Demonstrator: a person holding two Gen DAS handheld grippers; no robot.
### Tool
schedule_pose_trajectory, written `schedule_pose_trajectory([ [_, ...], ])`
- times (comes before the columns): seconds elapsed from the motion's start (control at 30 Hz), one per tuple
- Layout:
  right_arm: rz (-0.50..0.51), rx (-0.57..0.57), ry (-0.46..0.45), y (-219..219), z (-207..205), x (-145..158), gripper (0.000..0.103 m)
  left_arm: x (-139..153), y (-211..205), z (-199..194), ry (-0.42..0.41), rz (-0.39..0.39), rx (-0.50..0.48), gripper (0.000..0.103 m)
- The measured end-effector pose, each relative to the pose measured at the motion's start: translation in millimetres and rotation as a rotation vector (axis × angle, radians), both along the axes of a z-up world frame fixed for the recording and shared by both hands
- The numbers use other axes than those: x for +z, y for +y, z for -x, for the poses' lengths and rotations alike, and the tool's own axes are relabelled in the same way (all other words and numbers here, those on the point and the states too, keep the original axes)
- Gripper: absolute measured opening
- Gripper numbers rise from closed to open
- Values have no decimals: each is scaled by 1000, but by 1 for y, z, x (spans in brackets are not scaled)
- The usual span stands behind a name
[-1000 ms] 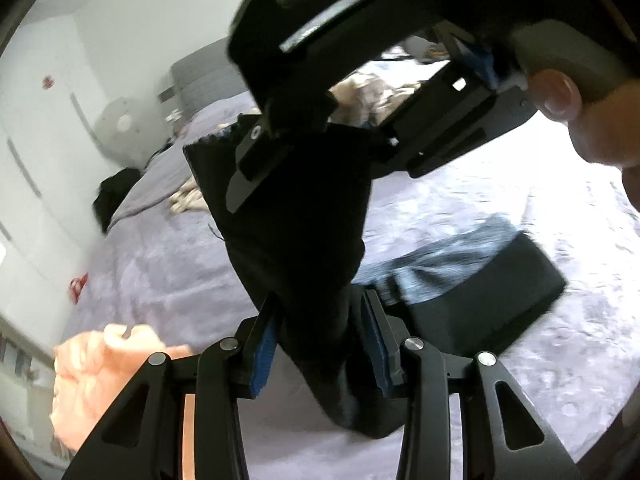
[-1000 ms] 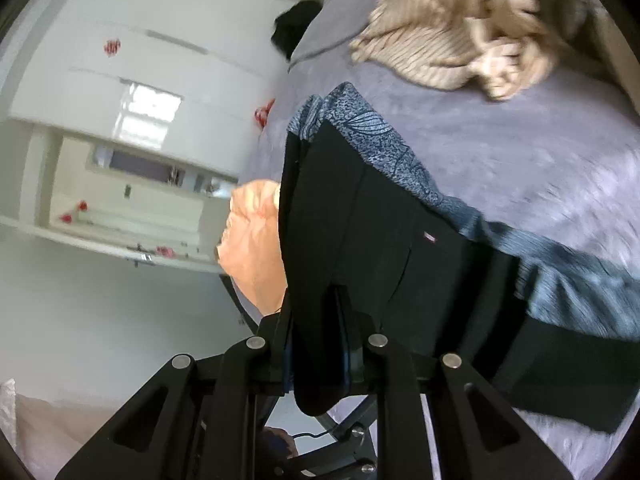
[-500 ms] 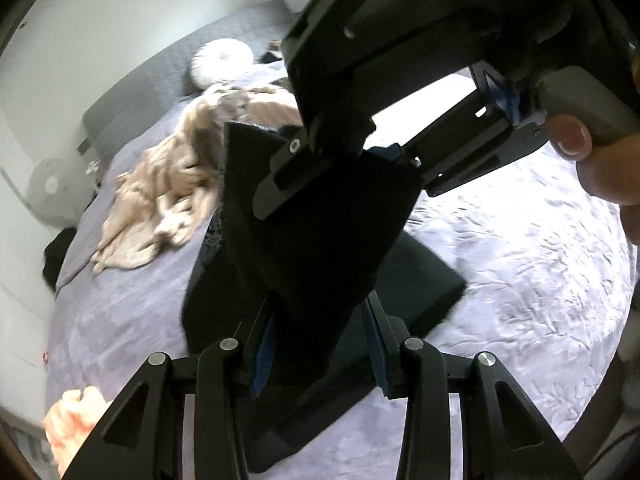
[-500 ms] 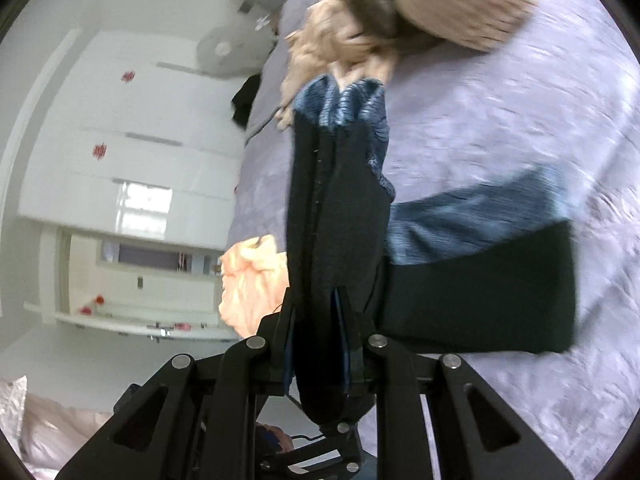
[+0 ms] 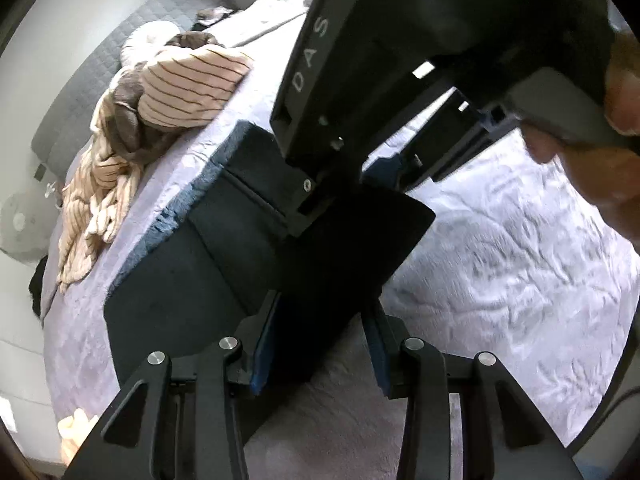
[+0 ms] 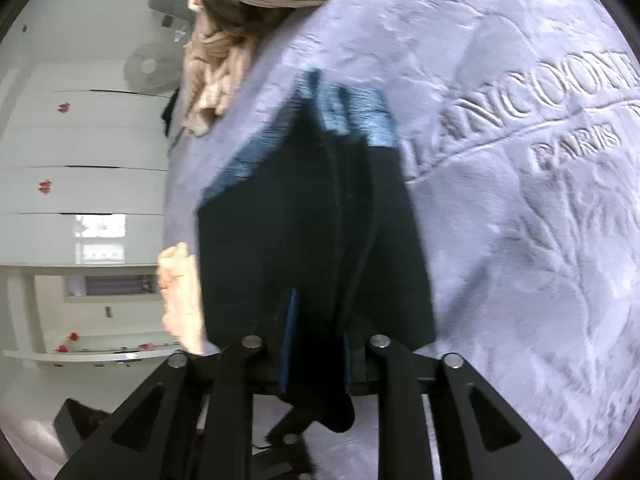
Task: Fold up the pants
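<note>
The black pants point(image 5: 224, 264) with a blue patterned lining lie folded over on the lilac bedspread point(image 5: 520, 264). My left gripper point(image 5: 320, 340) is shut on one corner of the pants' top layer. My right gripper point(image 6: 316, 344) is shut on another part of the same edge, low over the bed. The right gripper's body point(image 5: 400, 60) fills the top of the left wrist view, close above the fabric. In the right wrist view the pants point(image 6: 312, 220) stretch away from the jaws, blue lining at the far end.
A heap of beige striped clothes point(image 5: 160, 100) lies further up the bed, also in the right wrist view point(image 6: 248, 8). An orange garment point(image 6: 180, 300) lies by the bed's edge. A grey headboard point(image 5: 120, 52), a fan point(image 6: 148, 66) and white wardrobes point(image 6: 80, 140) stand beyond.
Both grippers have carried the held pants edge across and down onto the lower part. The pants went from hanging in the air to lying folded on the bed.
</note>
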State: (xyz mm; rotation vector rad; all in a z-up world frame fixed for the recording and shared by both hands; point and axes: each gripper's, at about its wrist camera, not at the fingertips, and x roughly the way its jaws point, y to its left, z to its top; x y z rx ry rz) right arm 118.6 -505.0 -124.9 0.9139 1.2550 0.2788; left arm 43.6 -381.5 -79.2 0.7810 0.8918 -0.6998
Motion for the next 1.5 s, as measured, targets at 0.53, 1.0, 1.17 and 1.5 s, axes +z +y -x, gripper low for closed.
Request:
schedule_pose_trajectory([
  [0.53, 190, 17, -19, -8, -8, 29, 16, 48, 90, -84, 93, 156, 363, 63],
  [1.0, 435, 70, -27, 32, 1, 62, 17, -12, 177, -159, 260, 99, 750, 63],
  [1.17, 482, 88, 49, 41, 8, 29, 17, -18, 179, -158, 284, 99, 754, 79],
  [1.5, 483, 69, 66, 40, 12, 33, 18, -16, 179, -156, 303, 97, 754, 79],
])
